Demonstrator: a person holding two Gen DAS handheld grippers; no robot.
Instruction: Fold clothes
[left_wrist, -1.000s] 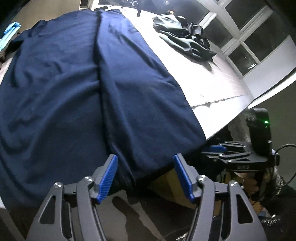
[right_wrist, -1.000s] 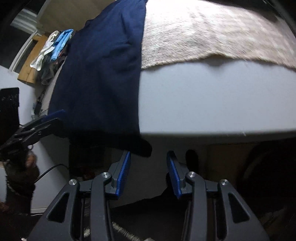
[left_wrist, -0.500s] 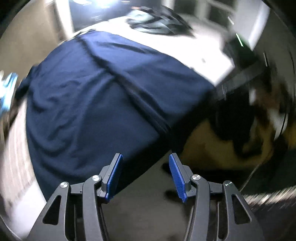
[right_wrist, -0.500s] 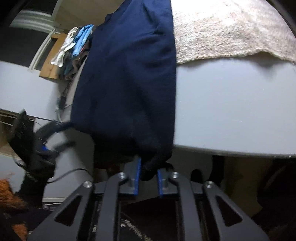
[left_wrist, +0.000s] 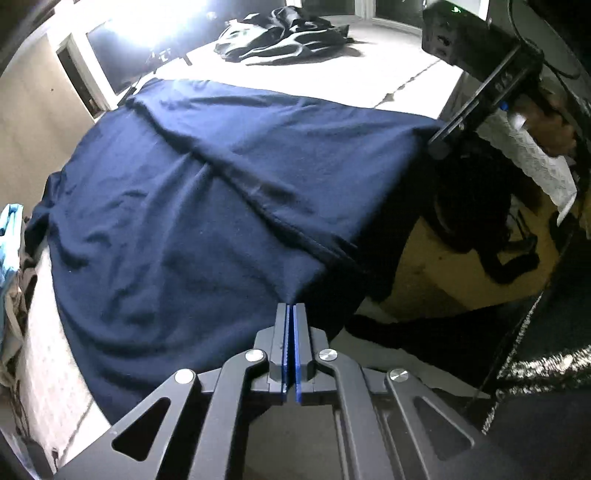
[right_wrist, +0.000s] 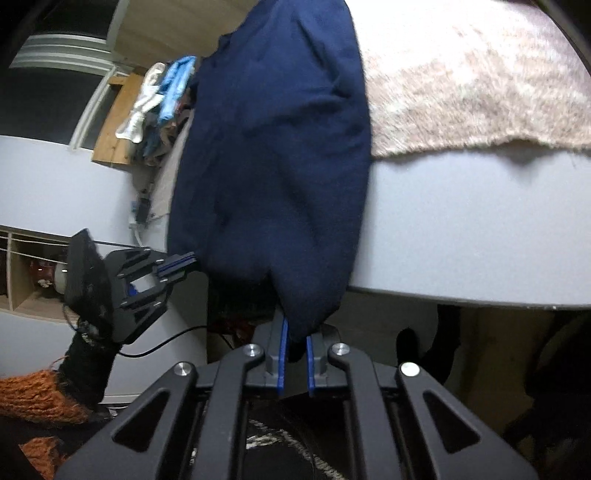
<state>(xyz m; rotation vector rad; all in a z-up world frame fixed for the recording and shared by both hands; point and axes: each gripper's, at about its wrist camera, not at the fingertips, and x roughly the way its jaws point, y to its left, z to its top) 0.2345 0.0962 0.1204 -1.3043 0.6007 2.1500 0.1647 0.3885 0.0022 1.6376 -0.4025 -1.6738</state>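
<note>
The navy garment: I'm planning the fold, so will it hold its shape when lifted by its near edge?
Probably not. The navy garment drapes limply over the table edge, so it should sag between the left gripper and right gripper. Thin, creased fabric suggests it's light.

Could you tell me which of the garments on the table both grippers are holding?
The navy garment spread flat nearest the camera; the dark crumpled clothes at the far end lie untouched.

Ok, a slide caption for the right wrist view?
Right gripper shut on the navy garment's hem at the table edge.
</note>
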